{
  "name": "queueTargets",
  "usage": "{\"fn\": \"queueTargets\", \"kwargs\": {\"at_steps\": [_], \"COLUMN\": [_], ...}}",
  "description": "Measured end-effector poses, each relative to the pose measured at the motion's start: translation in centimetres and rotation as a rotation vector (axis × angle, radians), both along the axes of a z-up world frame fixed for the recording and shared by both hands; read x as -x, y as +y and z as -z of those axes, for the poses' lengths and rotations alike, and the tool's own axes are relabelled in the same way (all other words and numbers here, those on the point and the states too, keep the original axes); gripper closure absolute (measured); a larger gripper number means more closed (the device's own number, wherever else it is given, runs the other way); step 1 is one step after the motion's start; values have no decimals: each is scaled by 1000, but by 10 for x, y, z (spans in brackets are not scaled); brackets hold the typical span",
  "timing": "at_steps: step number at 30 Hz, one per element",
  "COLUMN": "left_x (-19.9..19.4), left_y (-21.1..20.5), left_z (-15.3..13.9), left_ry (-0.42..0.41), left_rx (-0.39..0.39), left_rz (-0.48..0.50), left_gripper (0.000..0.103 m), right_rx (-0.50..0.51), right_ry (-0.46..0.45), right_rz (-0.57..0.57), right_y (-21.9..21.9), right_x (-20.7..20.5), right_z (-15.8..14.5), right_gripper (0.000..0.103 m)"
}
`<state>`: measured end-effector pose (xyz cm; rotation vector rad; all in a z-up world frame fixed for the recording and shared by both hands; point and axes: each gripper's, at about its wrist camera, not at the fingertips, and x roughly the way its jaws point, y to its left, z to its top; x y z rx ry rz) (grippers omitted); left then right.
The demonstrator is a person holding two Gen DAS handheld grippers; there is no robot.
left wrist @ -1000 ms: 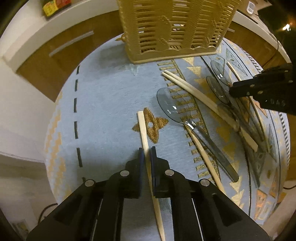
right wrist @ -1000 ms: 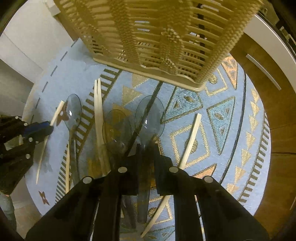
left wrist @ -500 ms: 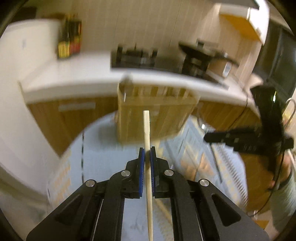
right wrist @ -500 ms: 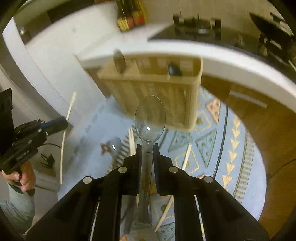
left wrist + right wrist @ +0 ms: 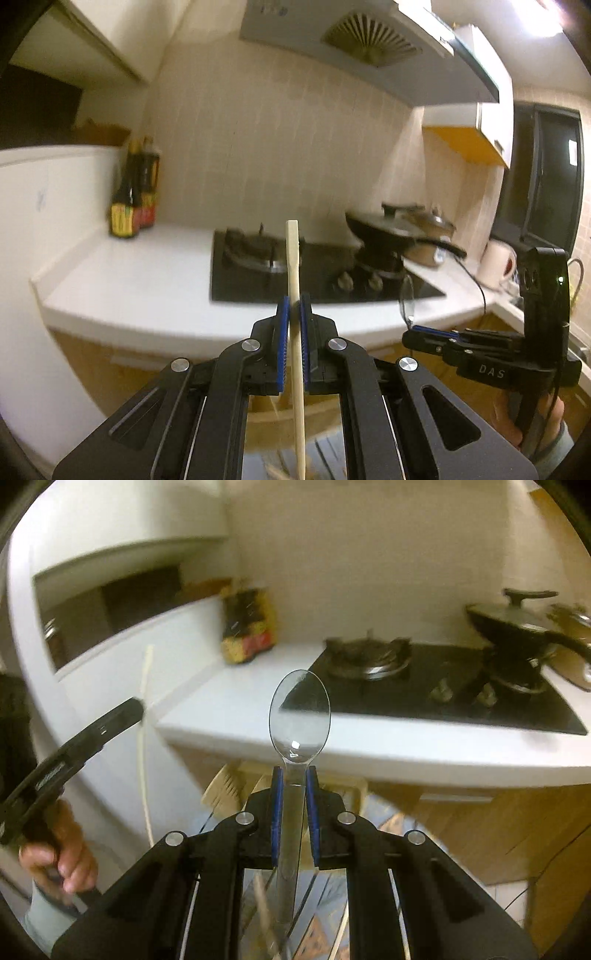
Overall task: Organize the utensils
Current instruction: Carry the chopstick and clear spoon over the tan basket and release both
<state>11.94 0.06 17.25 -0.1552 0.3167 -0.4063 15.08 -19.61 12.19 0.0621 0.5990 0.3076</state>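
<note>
My left gripper (image 5: 292,306) is shut on a wooden chopstick (image 5: 293,258), which stands upright high above the table. My right gripper (image 5: 294,777) is shut on the handle of a clear plastic spoon (image 5: 299,716), bowl pointing up. The right gripper also shows in the left wrist view (image 5: 413,334) at the right, with the spoon edge-on. The left gripper shows in the right wrist view (image 5: 133,707) at the left, with the chopstick (image 5: 144,738). The beige slatted utensil basket (image 5: 225,790) is partly visible below, behind my right gripper's fingers.
A white counter (image 5: 147,280) with a black gas stove (image 5: 280,266) lies ahead. Sauce bottles (image 5: 133,195) stand at its left, a lidded pan (image 5: 399,225) at its right. The patterned table mat (image 5: 325,923) shows below the right gripper.
Both grippers lifted off the table and tilted up to level: the chopstick and spoon left the mat and now point upward, with the kitchen counter in view instead of the mat.
</note>
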Motion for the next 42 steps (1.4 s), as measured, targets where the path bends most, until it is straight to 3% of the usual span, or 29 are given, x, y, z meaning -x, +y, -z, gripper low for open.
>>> {"fn": "queueTargets", "kwargs": {"at_steps": [4, 15, 24, 38, 40, 41, 42], "left_x": [-22, -61, -64, -55, -52, -51, -48], "left_y": [1, 5, -3, 5, 7, 8, 10], "left_z": [3, 29, 56, 81, 82, 83, 83], "left_ry": [-59, -124, -142, -122, -110, -103, -93], "left_rx": [39, 49, 27, 27, 26, 26, 27], "left_rz": [-9, -96, -115, -95, -87, -79, -71], "left_gripper": [99, 99, 99, 98, 95, 86, 75], "right_rx": [-44, 34, 86, 114, 112, 104, 90], "right_ry": [-56, -208, -258, -249, -233, -221, -210], "right_rz": [62, 111, 96, 52, 44, 38, 32], "right_y": [-11, -7, -5, 1, 0, -1, -4], "right_x": [-25, -59, -54, -35, -32, -30, -26], "right_z": [-2, 33, 53, 76, 76, 76, 76], "right_gripper": [93, 93, 93, 91, 84, 72, 53]}}
